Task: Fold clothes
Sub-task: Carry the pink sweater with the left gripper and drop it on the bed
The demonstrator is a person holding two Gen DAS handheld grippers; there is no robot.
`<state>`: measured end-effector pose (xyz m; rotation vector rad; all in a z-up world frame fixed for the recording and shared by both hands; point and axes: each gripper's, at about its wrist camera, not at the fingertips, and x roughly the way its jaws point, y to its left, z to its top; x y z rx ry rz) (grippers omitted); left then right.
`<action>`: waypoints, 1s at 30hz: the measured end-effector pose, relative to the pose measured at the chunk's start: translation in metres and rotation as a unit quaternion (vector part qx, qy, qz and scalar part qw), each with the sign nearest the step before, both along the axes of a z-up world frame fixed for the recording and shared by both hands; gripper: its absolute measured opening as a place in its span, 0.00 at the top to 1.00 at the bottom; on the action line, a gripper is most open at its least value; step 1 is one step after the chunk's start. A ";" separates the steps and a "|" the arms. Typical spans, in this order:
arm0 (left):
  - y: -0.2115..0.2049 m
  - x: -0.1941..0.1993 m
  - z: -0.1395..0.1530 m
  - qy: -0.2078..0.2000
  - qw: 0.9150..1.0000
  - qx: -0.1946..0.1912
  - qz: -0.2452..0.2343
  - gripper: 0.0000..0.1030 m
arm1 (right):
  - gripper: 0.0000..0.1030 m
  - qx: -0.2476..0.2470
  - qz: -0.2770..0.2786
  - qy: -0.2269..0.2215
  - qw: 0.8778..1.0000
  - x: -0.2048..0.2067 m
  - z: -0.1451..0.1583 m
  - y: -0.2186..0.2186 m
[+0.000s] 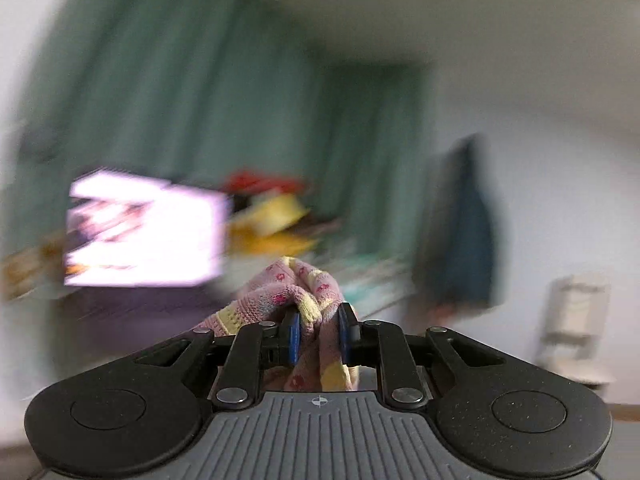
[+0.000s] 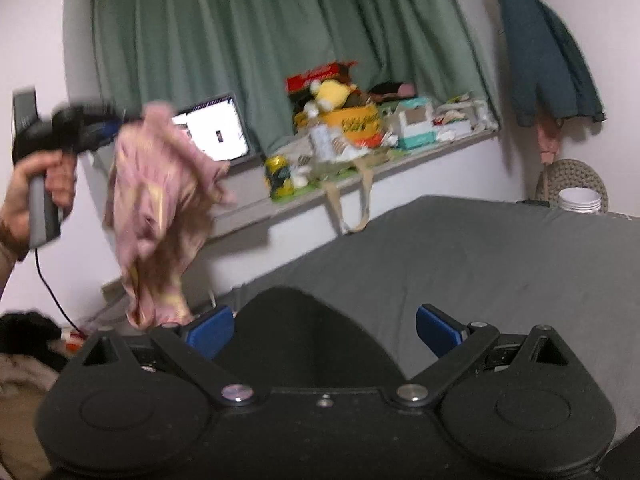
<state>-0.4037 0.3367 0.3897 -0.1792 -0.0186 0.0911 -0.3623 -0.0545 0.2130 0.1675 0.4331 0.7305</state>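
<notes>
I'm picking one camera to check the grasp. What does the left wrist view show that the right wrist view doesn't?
Only the left wrist view: the blue pads pinching a bunched fold of the pink garment. Only the right wrist view: the garment's hanging length, the hand holding the left tongs, the open right tongs, the grey bed. Both: green curtain, laptop, dark jacket.

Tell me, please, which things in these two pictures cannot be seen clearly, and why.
- Left wrist view: laptop screen and shelf clutter, smeared by motion blur.
- Right wrist view: pink garment in left gripper, blurred; its type is unclear.
- Right wrist view: dark item between right gripper's open fingers, partly hidden by gripper body.
</notes>
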 end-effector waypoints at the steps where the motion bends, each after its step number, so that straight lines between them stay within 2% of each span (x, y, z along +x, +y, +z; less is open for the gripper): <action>1: -0.014 0.012 0.012 -0.022 0.999 -0.002 -0.045 0.82 | 0.04 0.007 -0.008 -0.003 1.000 0.001 0.003 -0.004; 3: -0.047 0.042 0.036 -0.064 0.989 -0.017 -0.136 0.82 | 0.03 0.016 -0.023 -0.014 1.000 0.002 0.009 -0.014; 5: -0.076 0.070 0.047 -0.093 0.975 -0.023 -0.199 0.82 | 0.02 0.009 -0.047 -0.033 0.998 0.003 0.017 -0.024; 6: -0.089 0.084 0.047 -0.094 0.971 -0.023 -0.218 0.82 | 0.01 0.004 -0.059 -0.043 0.997 0.004 0.020 -0.029; 8: -0.113 0.119 0.034 -0.060 0.969 -0.028 -0.239 0.80 | 0.00 -0.003 -0.084 -0.055 0.995 0.005 0.025 -0.043; 9: -0.126 0.141 0.021 -0.027 0.968 -0.032 -0.248 0.74 | 0.00 -0.003 -0.097 -0.053 0.994 0.007 0.026 -0.051; 11: -0.149 0.187 -0.021 0.067 0.962 -0.041 -0.260 0.53 | 0.00 -0.004 -0.121 -0.047 0.992 0.010 0.025 -0.066; 12: -0.161 0.211 -0.049 0.132 0.956 -0.038 -0.259 0.38 | 0.00 -0.005 -0.128 -0.039 0.991 0.013 0.022 -0.072; 13: -0.172 0.234 -0.082 0.211 0.944 -0.032 -0.251 0.35 | 0.00 -0.007 -0.134 -0.027 0.991 0.016 0.019 -0.078; 14: -0.183 0.249 -0.111 0.269 0.932 -0.027 -0.241 0.35 | 0.00 -0.011 -0.139 -0.015 0.990 0.020 0.014 -0.083; 17: -0.203 0.258 -0.184 0.368 0.905 -0.015 -0.213 0.35 | 0.00 -0.043 -0.146 0.020 0.988 0.036 -0.002 -0.090; 18: -0.207 0.253 -0.202 0.384 0.899 -0.015 -0.209 0.35 | 0.00 -0.057 -0.145 0.029 0.987 0.041 -0.007 -0.090; 20: -0.209 0.233 -0.222 0.391 0.893 -0.016 -0.221 0.35 | 0.01 -0.091 -0.139 0.046 0.985 0.054 -0.016 -0.088; 23: -0.210 0.201 -0.237 0.385 0.891 0.004 -0.242 0.35 | 0.03 -0.160 -0.114 0.046 0.979 0.072 -0.024 -0.080; 24: -0.213 0.192 -0.238 0.371 0.893 0.023 -0.253 0.35 | 0.04 -0.187 -0.099 0.042 0.977 0.079 -0.026 -0.077; 27: -0.228 0.177 -0.227 0.305 0.900 0.102 -0.296 0.30 | 0.14 -0.261 -0.033 0.038 0.964 0.093 -0.035 -0.063; 28: -0.231 0.169 -0.223 0.283 0.899 0.127 -0.308 0.29 | 0.18 -0.273 -0.013 0.054 0.960 0.098 -0.039 -0.058; 30: -0.234 0.162 -0.212 0.247 0.902 0.154 -0.320 0.28 | 0.25 -0.295 0.026 0.089 0.951 0.107 -0.046 -0.047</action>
